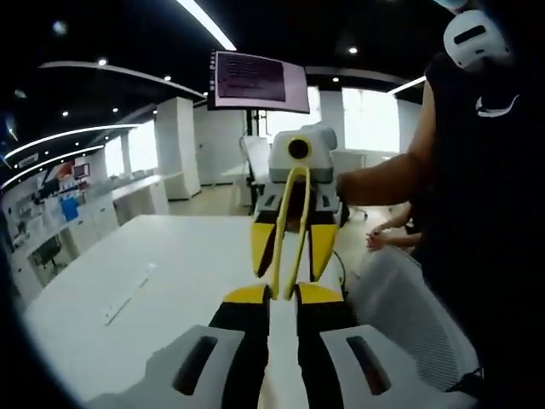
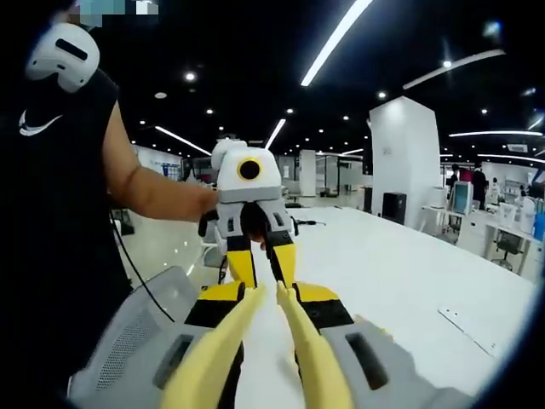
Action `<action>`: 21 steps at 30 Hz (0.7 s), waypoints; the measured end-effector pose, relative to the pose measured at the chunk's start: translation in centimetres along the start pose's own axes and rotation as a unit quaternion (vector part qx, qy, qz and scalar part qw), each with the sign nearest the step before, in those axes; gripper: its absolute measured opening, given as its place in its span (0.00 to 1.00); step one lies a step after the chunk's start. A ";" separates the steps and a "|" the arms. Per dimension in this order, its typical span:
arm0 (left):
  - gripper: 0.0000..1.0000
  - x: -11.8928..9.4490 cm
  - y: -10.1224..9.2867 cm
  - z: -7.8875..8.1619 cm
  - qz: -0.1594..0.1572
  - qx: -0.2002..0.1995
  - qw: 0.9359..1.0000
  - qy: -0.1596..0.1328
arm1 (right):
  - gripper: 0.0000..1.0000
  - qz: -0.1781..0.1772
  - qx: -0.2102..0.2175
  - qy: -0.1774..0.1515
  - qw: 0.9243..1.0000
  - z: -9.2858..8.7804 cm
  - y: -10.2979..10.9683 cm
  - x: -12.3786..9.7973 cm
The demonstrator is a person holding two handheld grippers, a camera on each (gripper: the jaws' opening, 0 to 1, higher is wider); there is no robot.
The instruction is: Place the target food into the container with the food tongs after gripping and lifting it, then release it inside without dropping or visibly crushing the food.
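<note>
The right gripper (image 1: 295,247) is clamped on the yellow tongs (image 2: 272,349), whose arms run forward, tips apart. The left gripper (image 2: 262,271) faces it with jaws nearly together, nothing seen between them. Both are held above the white counter (image 1: 179,264). Food and container cannot be made out. The step is judged preparatory; next, the food must be found and the tongs lowered.
</note>
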State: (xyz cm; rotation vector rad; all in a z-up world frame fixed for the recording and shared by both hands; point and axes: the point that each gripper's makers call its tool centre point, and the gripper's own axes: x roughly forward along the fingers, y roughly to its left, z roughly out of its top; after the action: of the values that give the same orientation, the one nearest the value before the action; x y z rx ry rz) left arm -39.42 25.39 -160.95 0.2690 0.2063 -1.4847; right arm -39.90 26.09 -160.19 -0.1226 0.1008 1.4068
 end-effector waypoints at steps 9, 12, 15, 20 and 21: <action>0.01 -0.6 0.4 0.0 0.008 0.000 1.000 -0.004 | 0.20 -0.008 0.018 -0.006 1.000 0.2 -0.6 -0.5; 0.00 -0.9 0.6 0.0 0.015 0.003 1.000 -0.005 | 0.20 -0.011 0.021 -0.012 1.000 0.6 -0.8 -0.9; 0.00 -1.1 0.9 0.0 0.023 0.004 1.000 -0.007 | 0.22 -0.019 0.021 -0.021 0.999 1.0 -1.1 -1.3; 0.00 -1.6 1.3 0.0 0.033 0.003 0.999 -0.008 | 0.24 -0.027 0.019 -0.026 0.999 1.2 -1.4 -1.8; 0.00 -1.7 1.3 0.0 0.033 0.003 0.999 -0.008 | 0.25 -0.029 0.020 -0.026 0.999 1.2 -1.5 -1.8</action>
State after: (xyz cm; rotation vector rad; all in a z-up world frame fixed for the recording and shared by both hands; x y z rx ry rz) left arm -38.25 27.09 -160.40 0.2656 0.1791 -1.4210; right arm -38.73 24.23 -158.69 -0.0551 0.0824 1.3492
